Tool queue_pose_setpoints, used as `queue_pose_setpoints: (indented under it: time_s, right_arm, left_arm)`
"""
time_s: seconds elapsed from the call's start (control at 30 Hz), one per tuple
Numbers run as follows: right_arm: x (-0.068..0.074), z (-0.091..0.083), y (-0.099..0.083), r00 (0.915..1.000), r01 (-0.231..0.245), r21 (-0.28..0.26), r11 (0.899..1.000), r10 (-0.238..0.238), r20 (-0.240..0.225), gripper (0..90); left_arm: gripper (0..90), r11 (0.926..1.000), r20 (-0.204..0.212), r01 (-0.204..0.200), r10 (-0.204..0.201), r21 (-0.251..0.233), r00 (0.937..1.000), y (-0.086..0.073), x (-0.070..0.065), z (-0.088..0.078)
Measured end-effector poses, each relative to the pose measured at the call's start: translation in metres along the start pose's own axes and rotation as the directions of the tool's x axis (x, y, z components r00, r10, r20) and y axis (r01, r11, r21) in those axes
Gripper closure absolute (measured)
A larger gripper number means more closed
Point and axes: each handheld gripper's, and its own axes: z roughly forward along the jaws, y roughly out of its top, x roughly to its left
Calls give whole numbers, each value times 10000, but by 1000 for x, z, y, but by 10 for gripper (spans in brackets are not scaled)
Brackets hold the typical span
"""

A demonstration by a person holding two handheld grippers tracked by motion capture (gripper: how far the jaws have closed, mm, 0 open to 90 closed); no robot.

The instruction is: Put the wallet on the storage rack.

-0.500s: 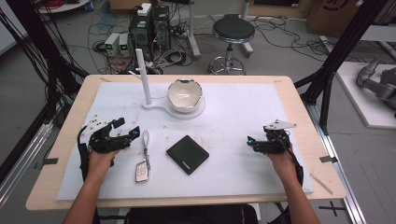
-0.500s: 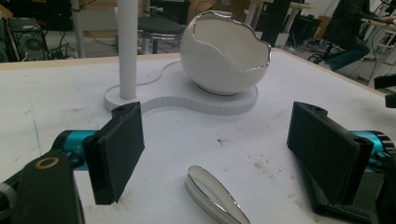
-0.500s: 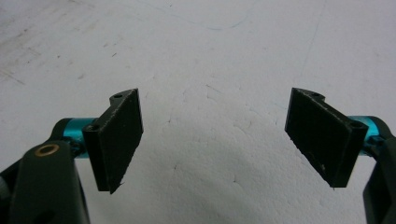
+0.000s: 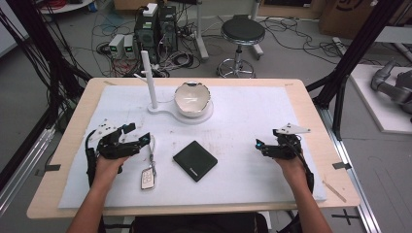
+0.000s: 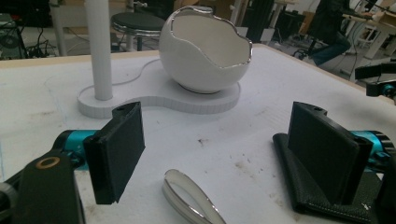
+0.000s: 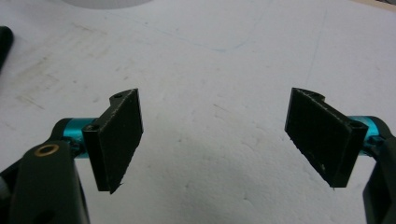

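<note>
The left gripper stands released, jaws wide with nothing between the pads, and the key fob lies just beside it toward the person, its strap loop reaching under the jaws. The black wallet lies close past its far jaw. Ahead stand the white post and egg-shaped bowl. The right gripper, released too, hovers over bare white mat, well apart.

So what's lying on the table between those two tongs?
In the high view, between the left tongs and the right tongs, a key fob with its strap sits beside the left ones, then a black wallet; beyond it, bare white mat.
</note>
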Motion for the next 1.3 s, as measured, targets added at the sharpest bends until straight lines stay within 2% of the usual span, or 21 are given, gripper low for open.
queue_pose_setpoints:
  time_s: [0.2, 0.3, 0.4, 0.47, 0.63, 0.8, 0.9, 1.0, 1.07, 1.17, 1.27, 1.3]
  right_arm:
    - [19, 7, 3, 9964, -46, 71, 10000, 52, -841, 194]
    - [34, 12, 6, 9921, 220, 80, 9997, -208, -1240, 194]
    - [47, 20, 8, 9842, 305, 125, 9995, -279, -1750, 199]
    - [55, 25, 10, 9770, 437, 136, 9990, -399, -2094, 260]
    - [74, 35, 12, 9545, 468, 237, 9986, -377, -2958, 308]
    - [90, 48, 12, 9192, 541, 498, 9973, -303, -3926, 382]
    - [99, 53, 12, 9006, 623, 721, 9954, -250, -4338, 410]
    - [108, 60, 12, 8875, 923, 979, 9909, -373, -4593, 420]
    - [112, 62, 13, 8873, 1100, 1090, 9879, -482, -4587, 434]
    - [114, 63, 14, 8777, 1271, 1208, 9845, -549, -4761, 508]
    - [112, 64, 13, 8511, 1068, 1407, 9843, -173, -5248, 623]
    - [111, 64, 13, 8516, 1025, 1464, 9839, -108, -5241, 625]
  left_arm:
    - [191, 9998, 484, -219, 218, 12, 9986, 4, -13, 6]
    - [200, 9994, 755, -275, 258, 203, 9968, 3, -16, 12]
    - [201, 9989, 978, -288, 250, 373, 9949, 2, -20, 17]
    - [203, 9984, 1019, -350, 303, 454, 9943, 2, -21, 19]
    - [256, 9973, 1133, -420, 349, 603, 9930, 0, -25, 23]
    - [285, 9955, 1103, -478, 387, 815, 9931, -1, -27, 27]
    - [291, 9953, 1094, -428, 333, 864, 9934, -1, -26, 27]
    - [299, 9944, 1154, -425, 312, 968, 9928, -2, -27, 28]
    - [305, 9937, 1205, -415, 288, 1041, 9923, -2, -27, 29]
    - [308, 9927, 1281, -405, 258, 1135, 9914, -3, -28, 31]
    - [308, 9902, 1431, -375, 180, 1347, 9895, -4, -29, 33]
    - [308, 9889, 1490, -381, 165, 1435, 9887, -4, -30, 35]
